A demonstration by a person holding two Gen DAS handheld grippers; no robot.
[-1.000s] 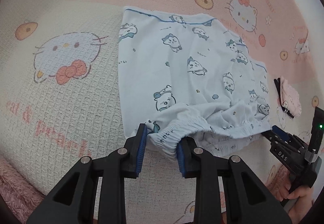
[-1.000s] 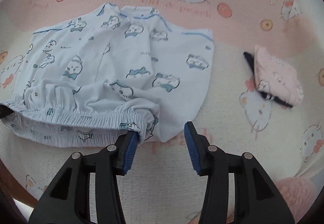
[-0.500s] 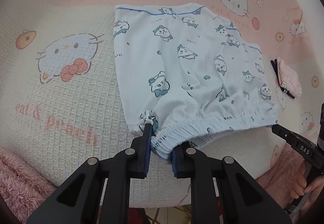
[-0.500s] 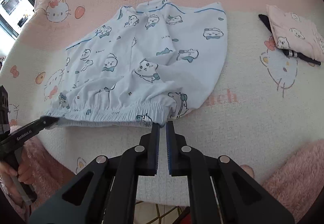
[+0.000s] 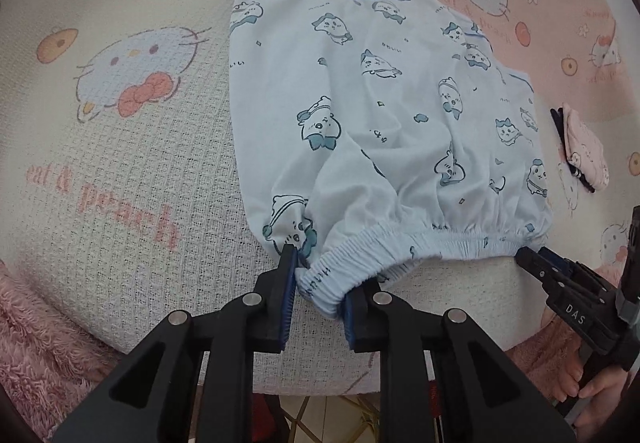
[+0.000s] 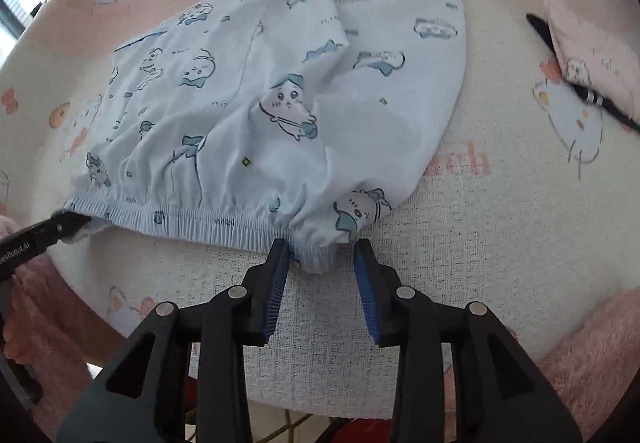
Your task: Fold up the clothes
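Note:
Light blue shorts (image 5: 384,115) printed with cartoon animals lie flat on the bed cover, elastic waistband toward me. My left gripper (image 5: 320,279) pinches the waistband's left corner, which fills the gap between its pads; its jaws are opening slightly. In the right wrist view the same gripper (image 6: 76,221) sits at that corner. My right gripper (image 6: 320,255) is opening, with the waistband's right corner (image 6: 316,259) loose between its fingers and clear of the right pad. Its tips (image 5: 528,255) also show in the left wrist view.
A folded pink garment (image 6: 592,55) with a dark strap lies to the right of the shorts. The pink-and-cream cat-print cover (image 5: 140,183) ends at the bed's near edge just under the grippers. Fluffy pink blanket (image 6: 580,343) lies at both near corners. A hand (image 5: 596,391) holds the right gripper.
The left jaws narrowed onto the waistband corner. The right jaws snapped shut empty just short of the cloth, then opened around the right corner. The waistband now lies straighter, closer to the bed edge.

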